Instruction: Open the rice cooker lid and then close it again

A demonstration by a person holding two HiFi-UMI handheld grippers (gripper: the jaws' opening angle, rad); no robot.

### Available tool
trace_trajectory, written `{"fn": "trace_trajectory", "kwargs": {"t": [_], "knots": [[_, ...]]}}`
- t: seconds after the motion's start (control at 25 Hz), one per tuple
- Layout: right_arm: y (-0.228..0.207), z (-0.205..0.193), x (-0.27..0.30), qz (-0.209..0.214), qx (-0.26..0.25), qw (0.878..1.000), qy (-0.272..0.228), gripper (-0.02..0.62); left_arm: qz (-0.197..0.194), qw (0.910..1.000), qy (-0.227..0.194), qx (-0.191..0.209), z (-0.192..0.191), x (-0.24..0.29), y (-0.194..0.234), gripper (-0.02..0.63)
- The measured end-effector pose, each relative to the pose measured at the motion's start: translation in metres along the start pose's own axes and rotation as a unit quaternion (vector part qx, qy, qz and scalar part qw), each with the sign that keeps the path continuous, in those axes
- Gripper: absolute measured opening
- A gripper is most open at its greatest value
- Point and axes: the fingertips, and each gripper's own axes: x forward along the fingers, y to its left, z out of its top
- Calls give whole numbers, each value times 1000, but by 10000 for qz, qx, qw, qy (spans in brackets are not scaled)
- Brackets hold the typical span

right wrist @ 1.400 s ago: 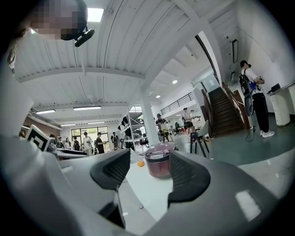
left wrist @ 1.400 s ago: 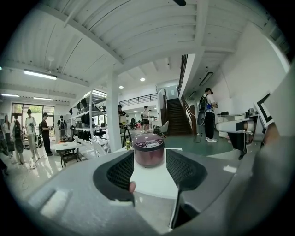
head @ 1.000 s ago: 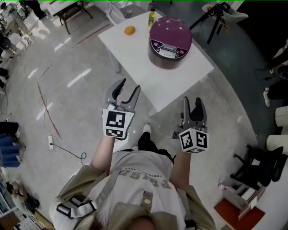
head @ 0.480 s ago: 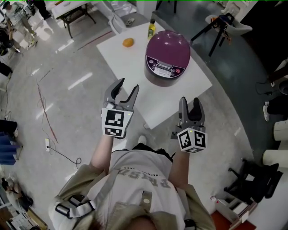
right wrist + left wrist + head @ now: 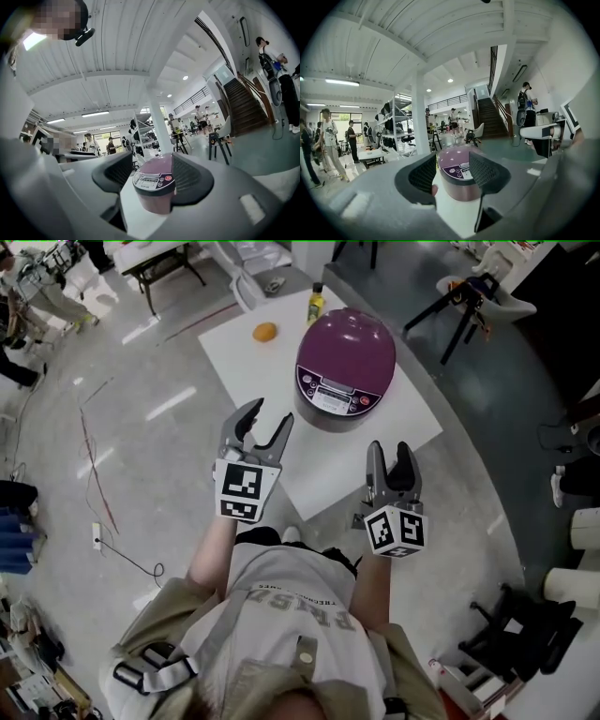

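The purple rice cooker (image 5: 345,367) stands with its lid down on a white table (image 5: 267,376), control panel facing me. My left gripper (image 5: 269,418) hovers open over the table's near edge, short of the cooker, nothing between its fingers. My right gripper (image 5: 390,451) is open too, just off the table's near corner, also empty. In the left gripper view the cooker (image 5: 457,180) shows between the open pads (image 5: 423,176). The right gripper view frames the cooker (image 5: 153,185) between its pads (image 5: 190,176), still some way off.
An orange (image 5: 265,332) and a small yellow bottle (image 5: 317,302) sit at the table's far side. A black stand (image 5: 464,310) is behind the table at the right. A cable (image 5: 98,479) trails on the floor at left. Several people stand in the background.
Both grippers and I have moved forward toward the table; the cooker looks larger and nearer. The jaws have kept the same opening.
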Motion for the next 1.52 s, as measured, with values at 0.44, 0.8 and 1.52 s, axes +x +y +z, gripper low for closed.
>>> {"fn": "trace_trajectory", "kwargs": {"t": [0.44, 0.8, 1.52], "knots": [[-8, -17, 7, 10, 150, 9997, 217, 244, -44, 9994, 340, 10, -18, 9, -3, 230], [-15, -32, 23, -87, 75, 9990, 428, 244, -469, 9978, 461, 96, -36, 31, -11, 230], [-13, -34, 78, 212, -658, 9939, 859, 245, -1438, 9842, 610, 829, -47, 91, -9, 267]]}}
